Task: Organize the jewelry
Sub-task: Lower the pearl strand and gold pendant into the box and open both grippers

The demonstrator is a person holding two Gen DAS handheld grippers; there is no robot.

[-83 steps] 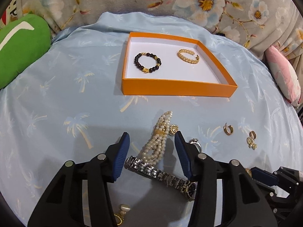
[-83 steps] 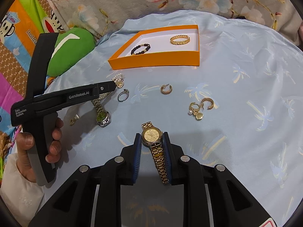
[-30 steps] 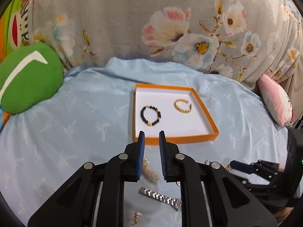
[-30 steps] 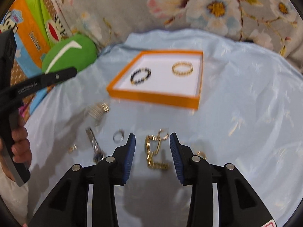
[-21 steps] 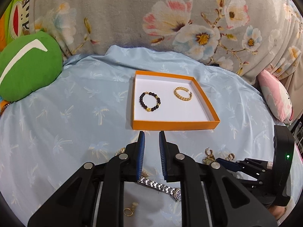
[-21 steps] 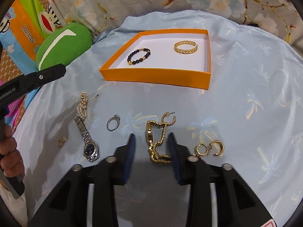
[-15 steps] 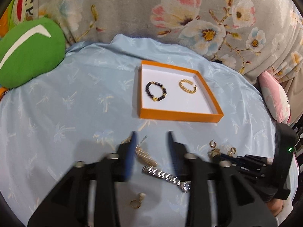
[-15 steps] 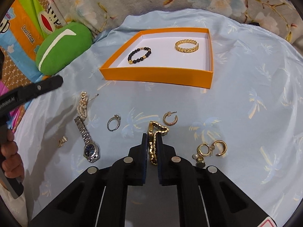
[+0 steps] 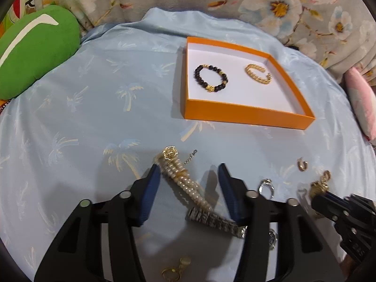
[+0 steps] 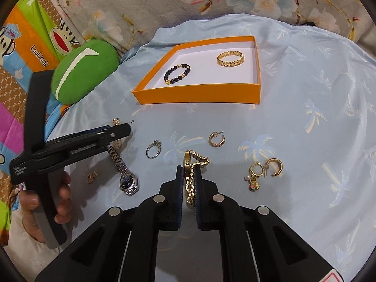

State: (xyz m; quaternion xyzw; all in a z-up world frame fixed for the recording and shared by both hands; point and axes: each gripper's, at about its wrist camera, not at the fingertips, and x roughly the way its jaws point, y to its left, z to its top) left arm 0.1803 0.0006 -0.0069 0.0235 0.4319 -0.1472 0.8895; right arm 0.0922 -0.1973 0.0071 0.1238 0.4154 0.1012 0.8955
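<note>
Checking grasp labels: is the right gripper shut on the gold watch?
Shut on it: right gripper pads press the gold watch band from both sides.

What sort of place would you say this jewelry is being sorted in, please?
Probably a bed at home, not a workbench: the jewelry lies on a soft blue sheet with palm prints, a floral quilt is bunched behind it, and a green cushion sits beside it.

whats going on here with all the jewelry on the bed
A person is sorting jewelry into an orange box with two handheld grippers. The right gripper is shut on a gold watch. The left gripper is open, its fingers straddling a pearl bracelet on the blue sheet. A black bead bracelet and a gold bangle already lie in the box. A silver watch, a ring and earrings remain outside.
</note>
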